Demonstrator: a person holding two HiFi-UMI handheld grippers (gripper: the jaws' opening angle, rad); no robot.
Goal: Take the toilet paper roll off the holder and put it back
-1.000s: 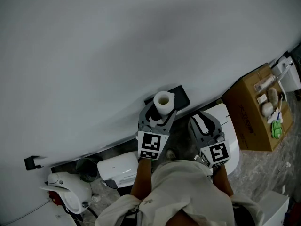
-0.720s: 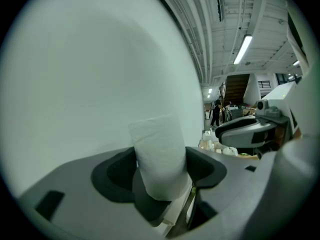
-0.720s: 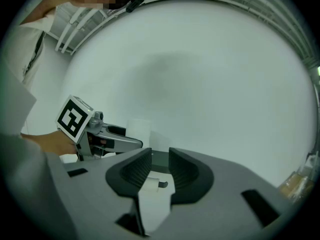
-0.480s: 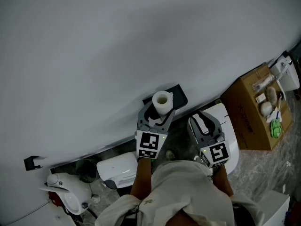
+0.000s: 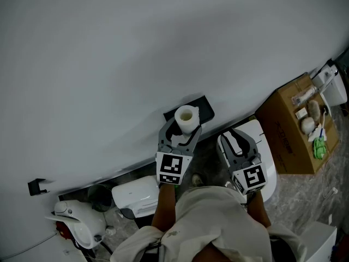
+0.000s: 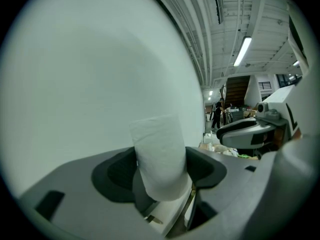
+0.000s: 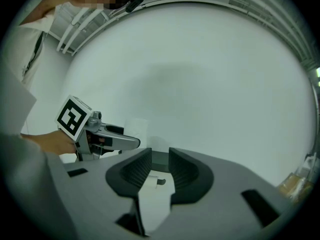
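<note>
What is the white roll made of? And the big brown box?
The roll looks like soft, matte white paper: its surface is slightly fuzzy, and it is wound around a hollow middle. The box looks like plain brown cardboard, dull with folded flaps, though from here that is only likely.

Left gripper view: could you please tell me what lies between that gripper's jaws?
The left gripper is shut on the toilet paper roll, which fills the gap between its jaws, as the left gripper view shows.

Toilet paper roll point(image 6: 159, 156) between fingers point(image 6: 117, 173) of left gripper point(image 6: 161, 178); holder point(image 5: 204, 107) beyond fingertips, on wall point(image 5: 136, 53); right gripper point(image 5: 236, 144) rightward, above toilet point(image 5: 269, 165).
</note>
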